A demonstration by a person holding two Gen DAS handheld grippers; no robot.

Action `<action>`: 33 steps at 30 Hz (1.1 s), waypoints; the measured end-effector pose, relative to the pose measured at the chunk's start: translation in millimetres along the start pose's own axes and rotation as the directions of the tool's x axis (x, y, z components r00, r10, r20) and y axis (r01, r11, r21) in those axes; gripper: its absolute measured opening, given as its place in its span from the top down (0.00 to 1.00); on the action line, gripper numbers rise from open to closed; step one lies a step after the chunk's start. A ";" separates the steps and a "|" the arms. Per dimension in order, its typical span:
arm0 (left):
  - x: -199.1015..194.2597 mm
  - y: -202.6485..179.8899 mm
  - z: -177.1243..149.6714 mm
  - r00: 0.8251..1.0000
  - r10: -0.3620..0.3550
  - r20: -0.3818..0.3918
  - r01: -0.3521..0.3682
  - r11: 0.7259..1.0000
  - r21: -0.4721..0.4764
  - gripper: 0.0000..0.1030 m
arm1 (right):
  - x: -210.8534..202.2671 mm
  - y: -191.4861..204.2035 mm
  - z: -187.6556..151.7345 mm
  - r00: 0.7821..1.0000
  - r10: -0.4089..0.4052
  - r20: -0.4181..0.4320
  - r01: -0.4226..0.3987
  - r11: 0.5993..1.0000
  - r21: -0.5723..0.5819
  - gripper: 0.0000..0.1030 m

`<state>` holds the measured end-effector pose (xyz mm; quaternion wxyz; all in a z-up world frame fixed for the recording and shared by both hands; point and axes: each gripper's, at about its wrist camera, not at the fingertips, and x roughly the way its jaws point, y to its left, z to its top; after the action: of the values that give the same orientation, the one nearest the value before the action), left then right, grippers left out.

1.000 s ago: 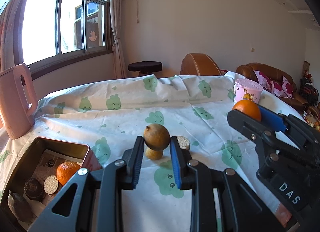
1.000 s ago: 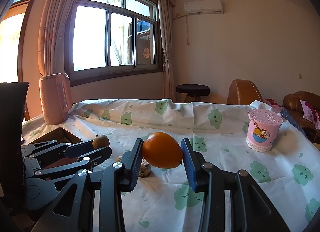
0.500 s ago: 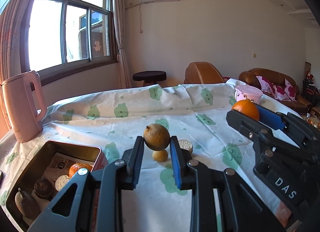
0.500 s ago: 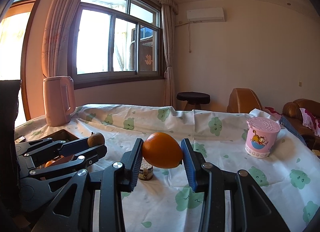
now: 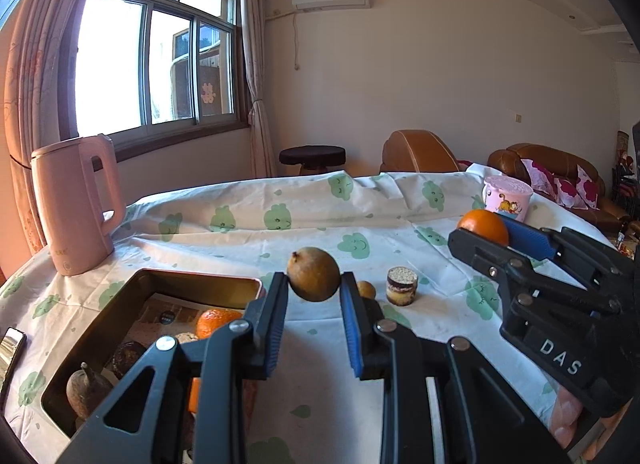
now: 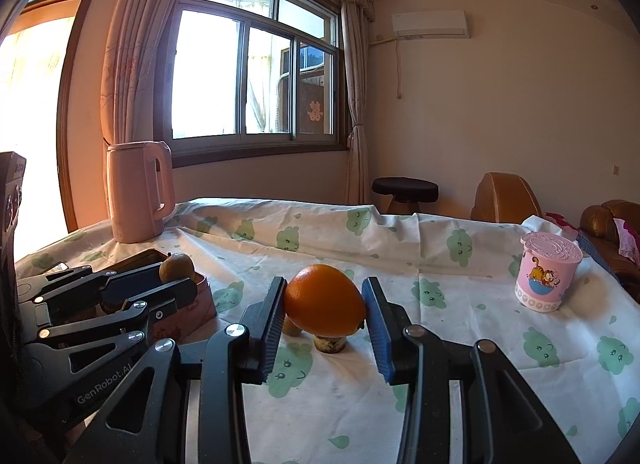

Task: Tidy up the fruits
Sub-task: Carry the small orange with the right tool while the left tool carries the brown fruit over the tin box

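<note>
My left gripper [image 5: 314, 292] is shut on a brown round fruit [image 5: 314, 274], held above the table just right of the metal tin [image 5: 200, 278]. The tin holds an orange [image 5: 214, 322], a dark pear-like fruit [image 5: 86, 390] and small cakes. My right gripper [image 6: 326, 312] is shut on an orange [image 6: 324, 306] and holds it above the table; it also shows in the left wrist view [image 5: 484, 226]. A small yellow-brown fruit [image 5: 366, 289] and a small layered cake [image 5: 401, 286] lie on the cloth beyond my left gripper.
A pink kettle [image 5: 74, 204] stands at the table's back left. A pink lidded cup [image 6: 548, 272] stands at the right. A phone [image 5: 12, 348] lies left of the tin. The table's cloud-print cloth [image 5: 280, 216] is rumpled at the back. Sofa and stool stand behind.
My left gripper has swung left with the brown fruit, bringing the tin more into view. My right gripper has stayed level with the orange and turned slightly left.
</note>
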<state>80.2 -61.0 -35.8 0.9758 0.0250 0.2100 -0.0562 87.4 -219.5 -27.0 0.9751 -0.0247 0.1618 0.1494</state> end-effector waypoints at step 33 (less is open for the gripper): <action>1.3 118.7 -14.3 0.979 0.162 -0.125 -0.174 0.981 -0.090 0.73 | 53.3 122.3 32.8 0.968 0.236 -0.082 -0.243 0.966 -0.092 0.60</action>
<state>89.8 57.7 -46.4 0.9631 -0.0030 0.2664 0.0387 109.1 -84.6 -13.1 0.9411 -0.0596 0.1898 0.2733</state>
